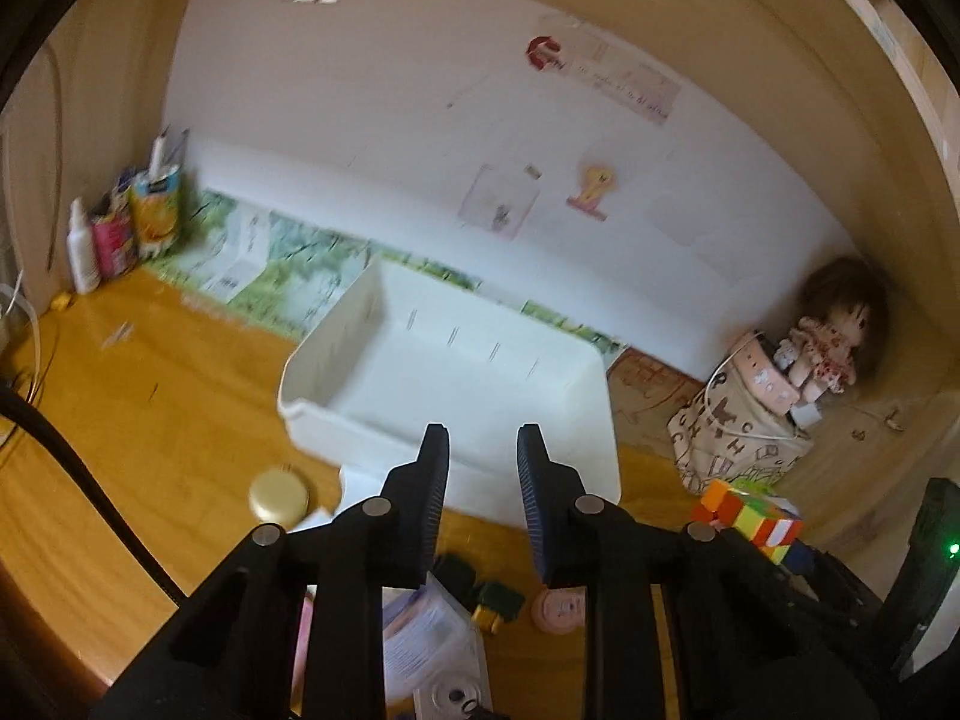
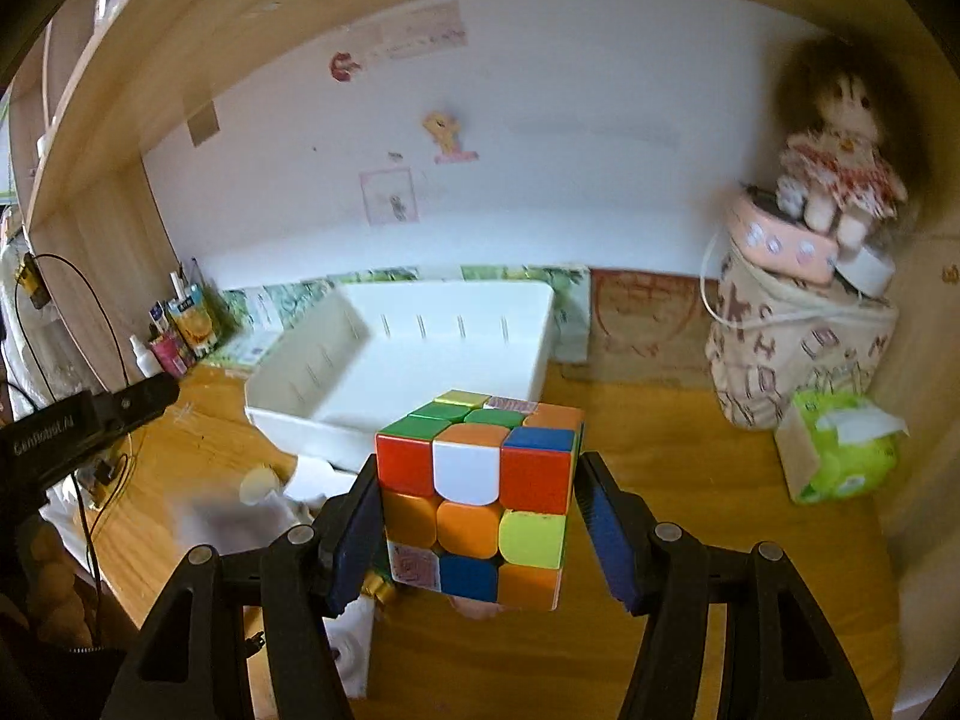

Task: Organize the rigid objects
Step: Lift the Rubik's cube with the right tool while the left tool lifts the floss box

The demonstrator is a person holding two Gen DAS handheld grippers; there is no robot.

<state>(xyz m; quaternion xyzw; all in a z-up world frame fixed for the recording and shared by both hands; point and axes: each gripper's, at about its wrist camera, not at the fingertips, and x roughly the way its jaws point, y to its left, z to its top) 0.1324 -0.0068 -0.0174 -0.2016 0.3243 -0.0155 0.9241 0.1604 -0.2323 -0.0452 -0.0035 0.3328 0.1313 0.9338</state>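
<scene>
White open bin (image 1: pixel 576 396) sits on the wooden desk (image 1: pixel 150 420), toward its back edge, just in front of the white wall. Interior is bare white; thin slot marks run along its inner walls. Nothing visible inside from either wrist view.

Right gripper (image 2: pixel 477 516): jaws part-open and clamped on the two side faces of a multicoloured puzzle cube (image 2: pixel 480 498). Cube is lifted clear of the desk, in front of the bin's near wall and tilted slightly. From the left wrist view the same cube (image 1: pixel 750 519) shows near the right-front corner of the bin.

Left gripper (image 1: pixel 483 468): narrow gap shows between the fingers, nothing between them. It hovers over the bin's near rim.

On the desk in front of the bin: a round gold tin (image 1: pixel 279 495) by the bin's left-front corner, a pink round piece (image 1: pixel 558 606), a small green-and-yellow item (image 1: pixel 495 600) and a printed packet (image 1: pixel 426 630), all partly hidden under the left gripper's fingers.

Back-left corner: a cluster of bottles and cartons (image 1: pixel 126 222). Back-right corner: a patterned fabric bag (image 2: pixel 798 354) with a pink case and a doll (image 2: pixel 840 168) on top; a green tissue pack (image 2: pixel 840 450) lies just in front of the bag. A black cable (image 1: pixel 90 480) crosses the desk's left edge.
</scene>
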